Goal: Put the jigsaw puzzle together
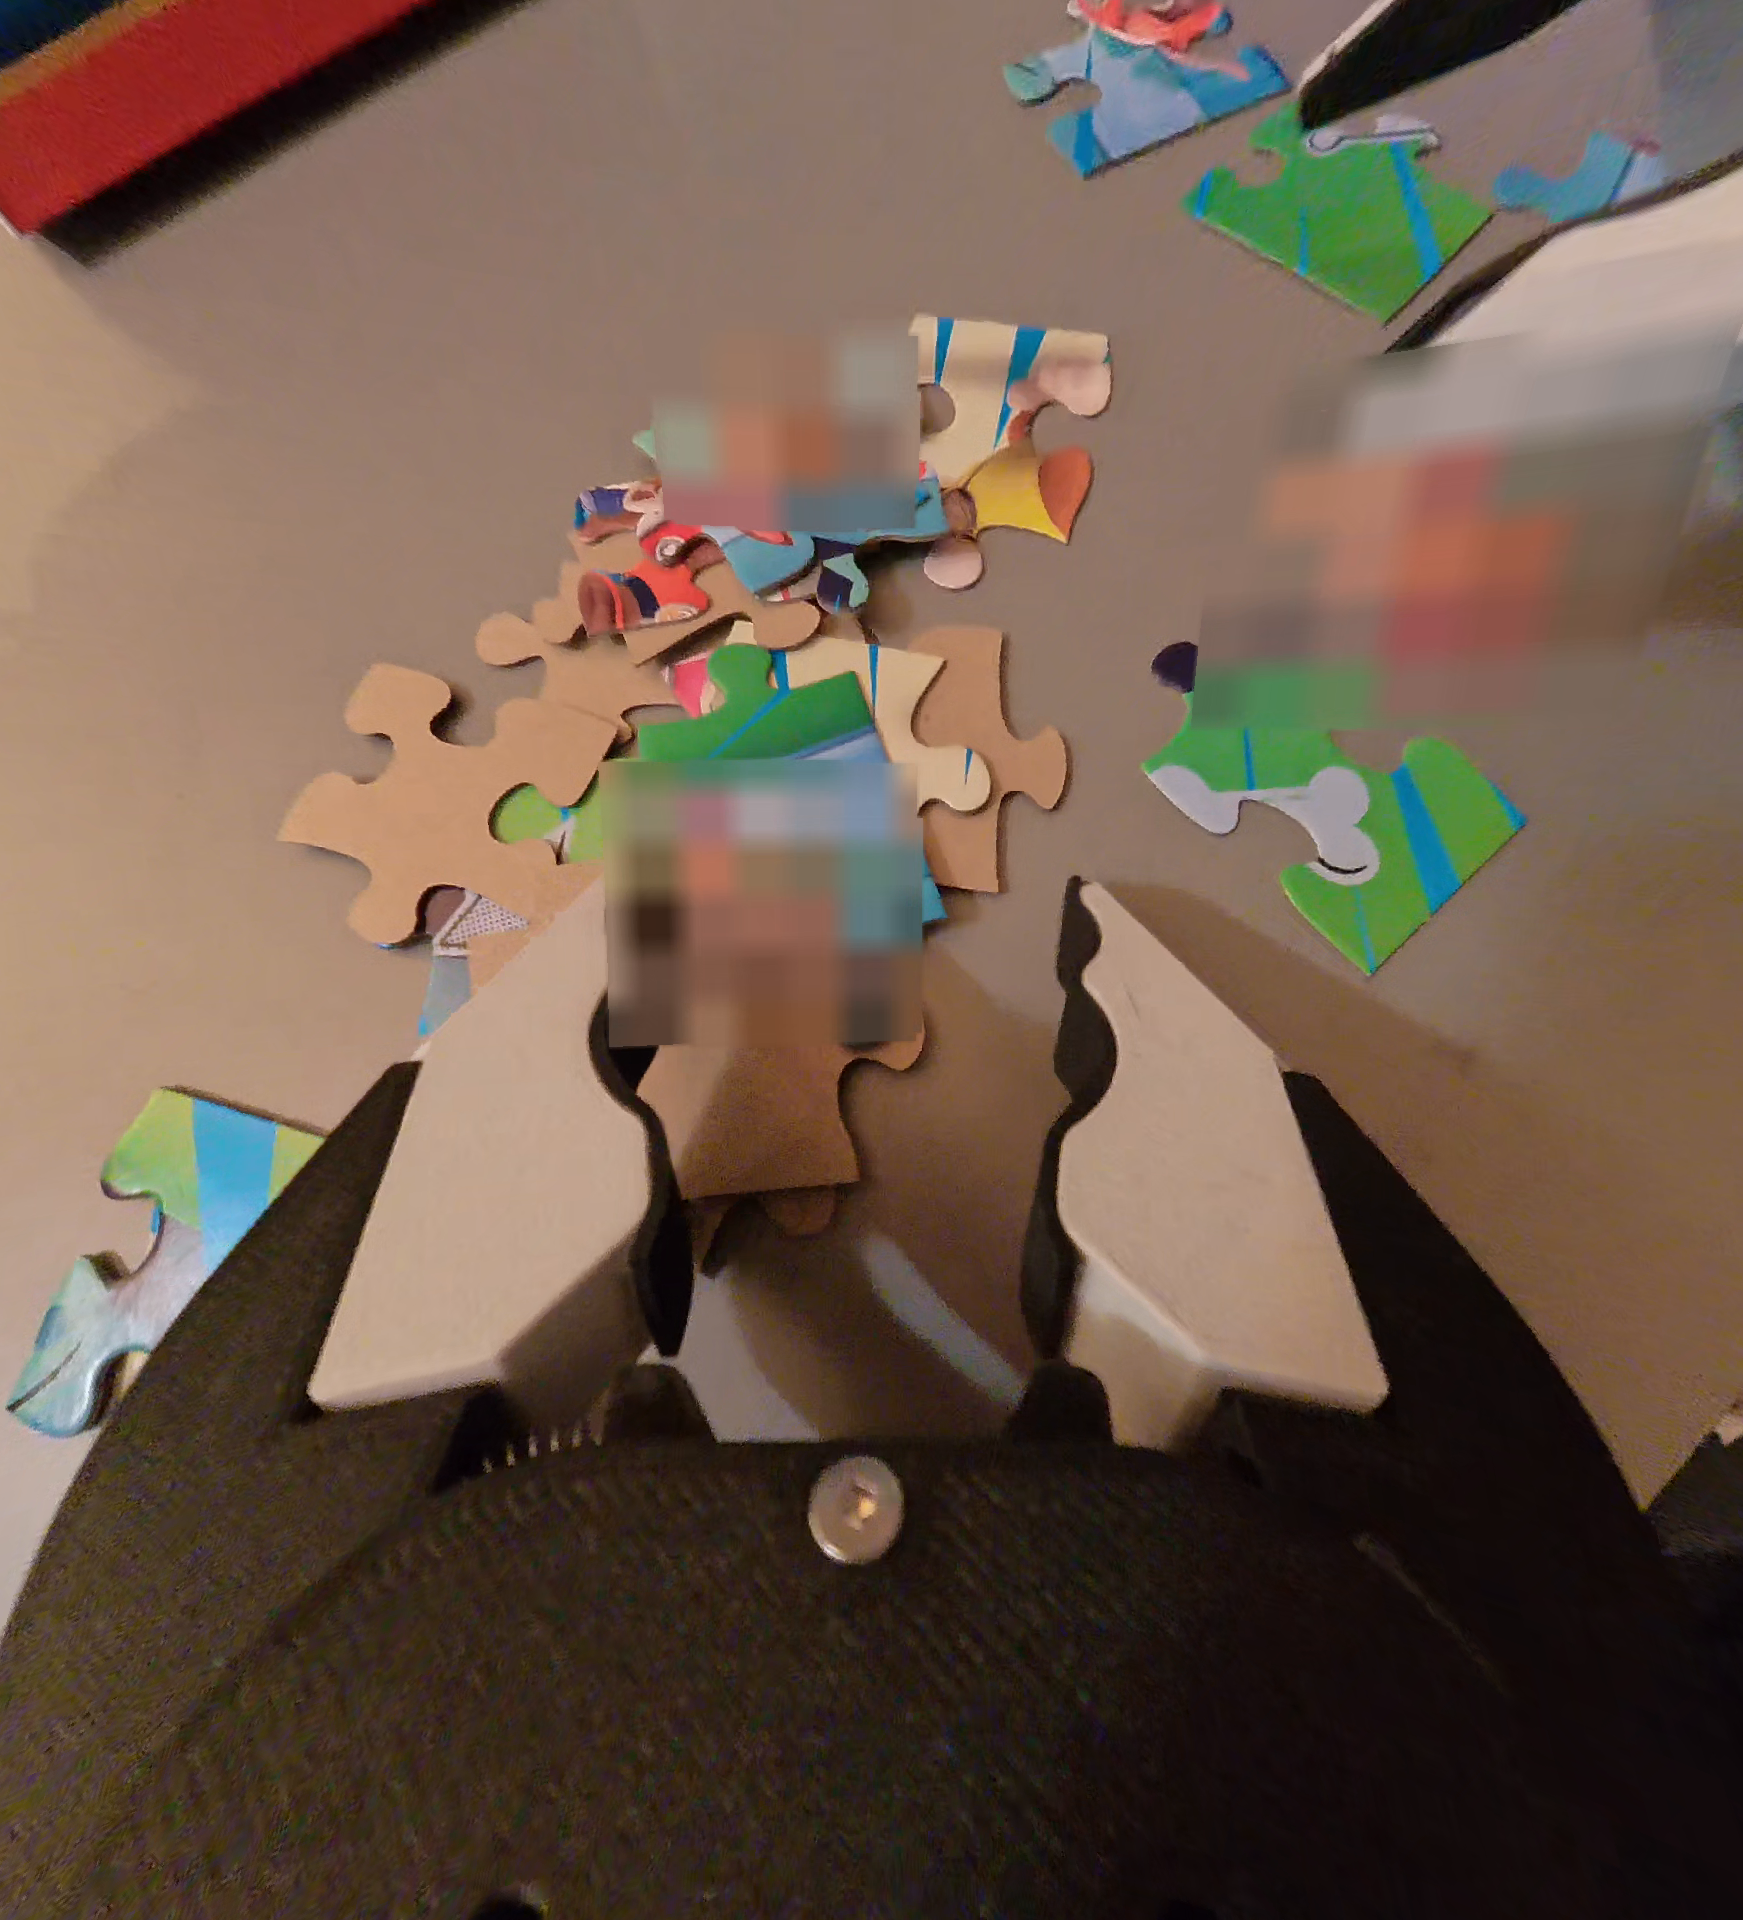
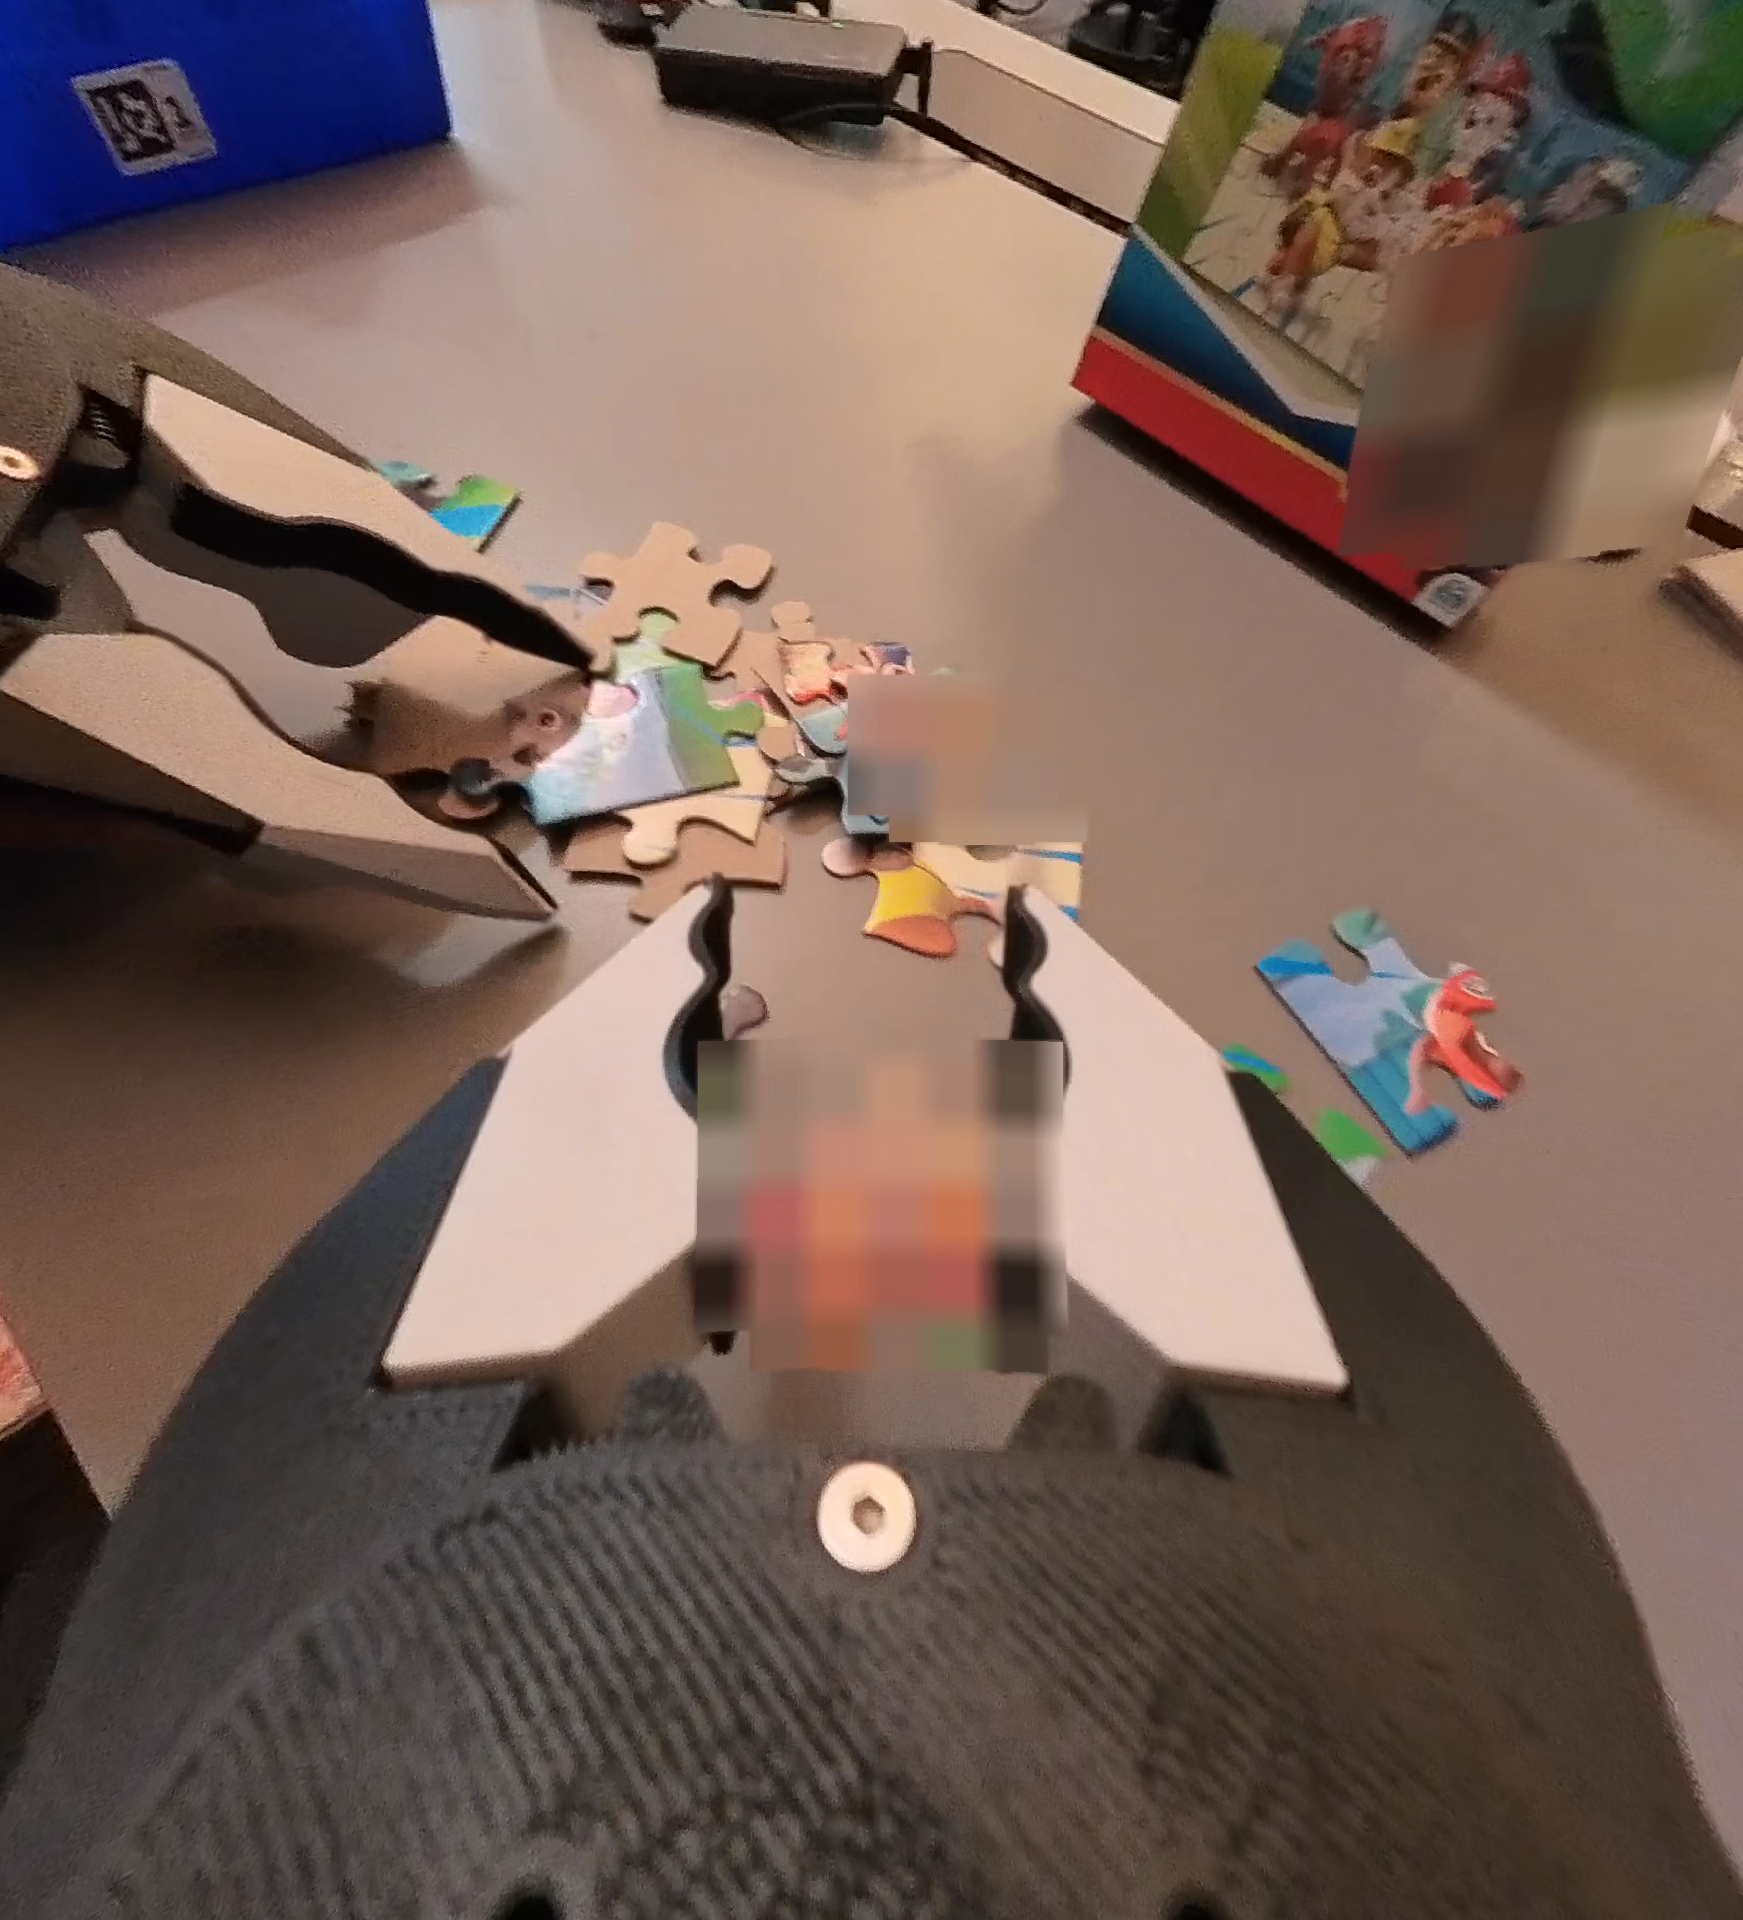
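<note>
While both tongs stand apart over a grey desk (image 1: 379, 364), loose jigsaw pieces lie under and around them.

Left tongs (image 1: 836, 894) are wide apart at the near edge of the jigsaw pile (image 1: 742, 644). The pile is overlapped cardboard pieces, some picture-up in green, blue, red and yellow, some showing plain brown backs. One brown-backed piece (image 1: 773, 1122) sits between the fingers by the left one, with a clear gap to the right finger (image 1: 1158, 1091). Right tongs (image 2: 867, 894) are apart, and bare desk shows between the tips. A mostly blurred-over piece (image 2: 742, 1008) shows farther back between them. Singles lie apart from the pile: a green joined pair (image 1: 1366, 831), a blue piece with a red figure (image 2: 1386, 1029), and a green-blue one (image 1: 171, 1195). A picture box (image 2: 1262, 343) stands well behind. Open desk lies between the pile and the box.
</note>
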